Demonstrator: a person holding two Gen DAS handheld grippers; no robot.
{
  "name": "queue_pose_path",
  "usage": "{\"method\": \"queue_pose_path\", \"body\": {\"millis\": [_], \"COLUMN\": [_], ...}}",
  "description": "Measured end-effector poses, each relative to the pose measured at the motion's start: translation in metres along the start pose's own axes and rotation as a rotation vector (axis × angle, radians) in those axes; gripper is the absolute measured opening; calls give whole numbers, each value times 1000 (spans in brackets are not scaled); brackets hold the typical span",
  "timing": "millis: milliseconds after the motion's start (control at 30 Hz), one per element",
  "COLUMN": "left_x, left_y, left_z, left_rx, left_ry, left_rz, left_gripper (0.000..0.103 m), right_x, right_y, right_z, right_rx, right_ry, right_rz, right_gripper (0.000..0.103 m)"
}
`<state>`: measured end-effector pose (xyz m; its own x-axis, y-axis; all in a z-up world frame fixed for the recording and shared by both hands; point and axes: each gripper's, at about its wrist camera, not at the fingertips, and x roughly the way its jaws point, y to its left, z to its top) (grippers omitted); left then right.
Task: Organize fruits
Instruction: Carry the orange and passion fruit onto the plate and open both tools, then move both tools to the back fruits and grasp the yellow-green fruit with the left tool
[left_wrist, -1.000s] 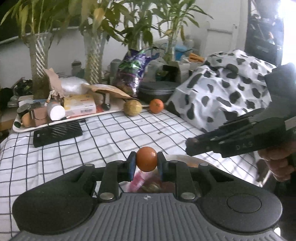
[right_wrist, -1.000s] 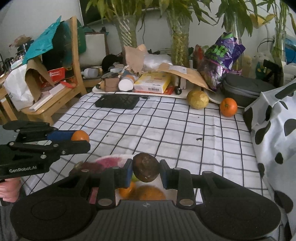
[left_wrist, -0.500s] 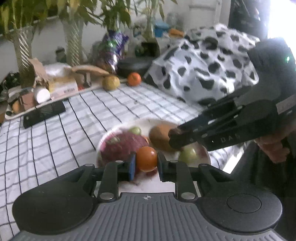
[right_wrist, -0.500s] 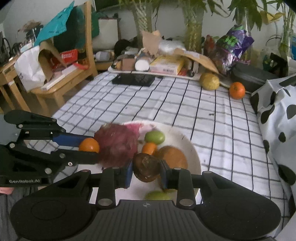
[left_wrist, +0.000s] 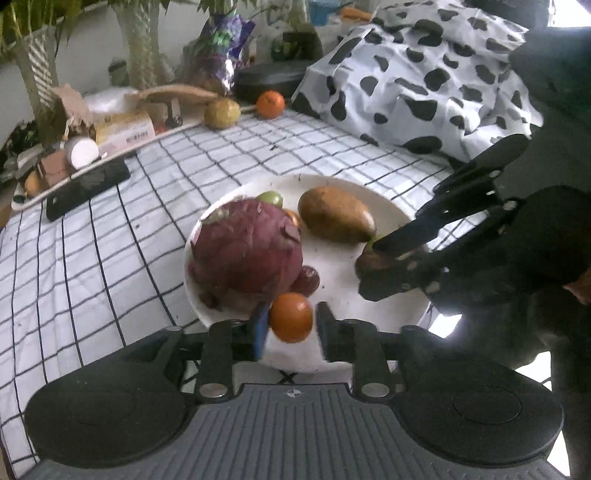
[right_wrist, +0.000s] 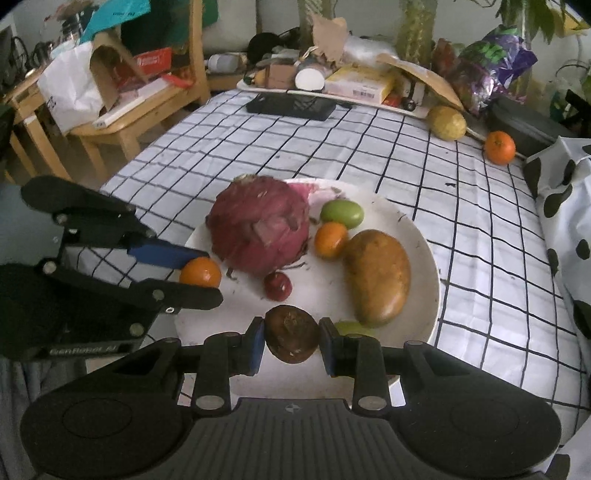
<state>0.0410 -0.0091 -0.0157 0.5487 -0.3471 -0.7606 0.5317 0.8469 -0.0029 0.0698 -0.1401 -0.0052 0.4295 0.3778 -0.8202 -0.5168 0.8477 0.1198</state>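
Note:
A white plate (left_wrist: 343, 266) (right_wrist: 421, 243) holds a big purple-red fruit (left_wrist: 247, 251) (right_wrist: 262, 225), a brown mango (left_wrist: 334, 214) (right_wrist: 378, 275), a green fruit (right_wrist: 341, 213), a small orange (right_wrist: 330, 240) and a small red fruit (right_wrist: 277, 285). My left gripper (left_wrist: 290, 325) (right_wrist: 192, 275) holds a small orange (left_wrist: 291, 316) (right_wrist: 200, 272) low over the plate's near-left edge; its jaws look slightly parted. My right gripper (right_wrist: 291, 341) (left_wrist: 376, 264) is shut on a dark brown fruit (right_wrist: 292, 335) (left_wrist: 371, 260) over the plate's front edge.
A yellow fruit (right_wrist: 446, 123) and an orange (right_wrist: 499, 147) lie at the table's far side. A tray of clutter (right_wrist: 332, 86), a black case (right_wrist: 291, 105), vases and a purple bag (right_wrist: 491, 70) stand behind. A cow-print cloth (left_wrist: 417, 74) lies right; wooden chairs (right_wrist: 122, 122) stand left.
Both grippers have dropped toward the plate with their fruits. The left gripper's jaws have widened around the orange.

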Motion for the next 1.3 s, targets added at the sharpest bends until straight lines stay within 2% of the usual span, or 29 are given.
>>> {"method": "queue_pose_path", "body": {"millis": [33,67,167,267,300,833,1300], "left_x": [0,-1,-6,-10,-11,-13,-16], "left_y": [0,0,1,1,1,-1,-1], "left_z": [0,-1,-2,-4,-4,-3,3], "left_rx": [-1,0,-4,-19,-25,-50,-73], "left_ry": [1,-2,-15,-17,-17,-24,-84], "left_rz": [6,15,24,36,36,69,76], "left_gripper": [66,71,72,72,72,72,72], "right_x": [0,-1,-7,-14,-16,-25,-35], "right_y": [1,1,0,-1,-1,-4,-23], "right_z": [0,-1,-5,-10,-13,-25,-23], "right_rx": [-3,-6,2,17,16,57,154], "right_ry": [4,0,-12,-23,-28,-32,-104], "right_rz": [-1,8,7,3,-8,-113,-173], "right_gripper": [41,46,55,87,92,98,99]}}
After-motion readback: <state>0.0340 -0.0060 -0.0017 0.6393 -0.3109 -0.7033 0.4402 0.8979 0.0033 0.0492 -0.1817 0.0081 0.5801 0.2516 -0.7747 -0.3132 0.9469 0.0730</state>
